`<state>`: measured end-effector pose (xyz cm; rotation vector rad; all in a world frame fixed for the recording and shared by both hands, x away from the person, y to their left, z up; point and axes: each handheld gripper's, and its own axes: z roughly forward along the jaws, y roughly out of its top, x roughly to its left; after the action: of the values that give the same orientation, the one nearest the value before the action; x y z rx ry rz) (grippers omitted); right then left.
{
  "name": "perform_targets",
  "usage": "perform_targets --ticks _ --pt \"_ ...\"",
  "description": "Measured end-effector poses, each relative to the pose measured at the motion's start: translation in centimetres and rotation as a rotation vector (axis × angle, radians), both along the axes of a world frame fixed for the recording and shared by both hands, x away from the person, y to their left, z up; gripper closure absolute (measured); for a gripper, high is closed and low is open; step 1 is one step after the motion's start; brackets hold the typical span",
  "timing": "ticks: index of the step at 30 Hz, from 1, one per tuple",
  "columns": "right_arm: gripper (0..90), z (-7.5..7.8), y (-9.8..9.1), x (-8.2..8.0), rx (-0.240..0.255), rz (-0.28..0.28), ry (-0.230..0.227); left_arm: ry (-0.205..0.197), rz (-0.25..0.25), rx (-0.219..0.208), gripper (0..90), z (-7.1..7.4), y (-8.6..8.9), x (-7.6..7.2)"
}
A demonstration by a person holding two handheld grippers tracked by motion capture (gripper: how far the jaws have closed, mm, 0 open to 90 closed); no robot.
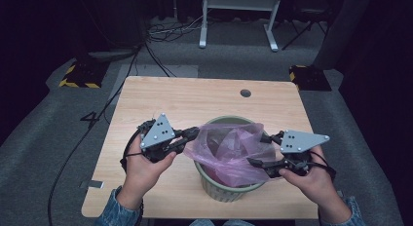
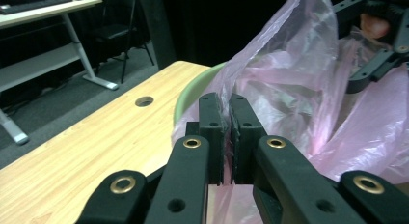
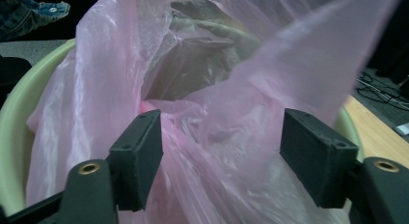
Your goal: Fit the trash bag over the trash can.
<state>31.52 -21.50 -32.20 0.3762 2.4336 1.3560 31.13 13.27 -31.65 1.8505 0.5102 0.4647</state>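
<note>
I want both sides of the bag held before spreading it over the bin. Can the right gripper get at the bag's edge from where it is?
Probably yes. The right gripper has its jaws open around the pink plastic bag, nothing between them but film. The left gripper is shut on the bag at the green bin's far side.

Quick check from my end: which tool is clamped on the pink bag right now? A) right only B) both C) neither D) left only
D: the left tool pinches the pink bag edge, while the right tool stands open around the film.

Left hand-held gripper (image 1: 191,134) has its jaws clamped together; right hand-held gripper (image 1: 258,149) gapes wide.
</note>
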Motion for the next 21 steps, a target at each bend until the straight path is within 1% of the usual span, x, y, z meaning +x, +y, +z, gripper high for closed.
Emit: perform_targets --ticks 2,4,5,6,7,8,9,10,13,16,18,21 --pt "44.3 0.0 0.4 0.0 0.002 -0.001 0.015 0.0 -0.013 0.004 86.2 0.0 -0.3 -0.1" --pt "56.2 -0.1 0.8 0.0 -0.005 0.004 0.013 -0.004 -0.021 0.009 86.4 -0.1 -0.4 -0.2" --pt "65.6 0.0 0.9 0.0 -0.009 0.007 0.004 -0.008 -0.022 0.014 86.6 -0.1 -0.5 -0.2" --pt "70.3 0.0 0.9 0.0 -0.004 0.002 -0.007 -0.01 -0.023 0.018 86.9 -0.1 -0.5 -0.2" --pt "77.1 0.1 0.9 0.1 0.01 -0.008 -0.009 -0.012 -0.02 0.017 87.3 -0.1 -0.5 -0.3" --pt "83.9 0.2 0.7 0.1 0.018 -0.012 -0.009 -0.016 -0.016 0.017 87.7 0.0 -0.4 -0.3" --pt "88.1 0.3 0.4 0.2 0.03 -0.02 -0.005 -0.019 -0.008 0.014 88.0 0.0 -0.2 -0.3" --pt "90.0 0.5 0.1 0.3 0.044 -0.032 0.001 -0.02 -0.003 0.012 88.3 0.1 0.1 -0.2" --pt "90.0 1.2 -1.1 0.7 0.08 -0.076 0.012 -0.021 0.02 0.002 88.8 0.2 0.9 -0.1" --pt "90.0 1.9 -2.7 1.5 0.116 -0.118 0.027 -0.017 0.04 -0.007 89.0 0.3 1.6 0.0" --pt "90.0 2.2 -3.7 2.1 0.129 -0.148 0.034 -0.012 0.052 -0.007 89.1 0.2 2.0 0.2" --pt "90.0 2.4 -5.0 3.1 0.141 -0.177 0.058 0.002 0.066 -0.005 89.3 -0.1 2.4 0.7"
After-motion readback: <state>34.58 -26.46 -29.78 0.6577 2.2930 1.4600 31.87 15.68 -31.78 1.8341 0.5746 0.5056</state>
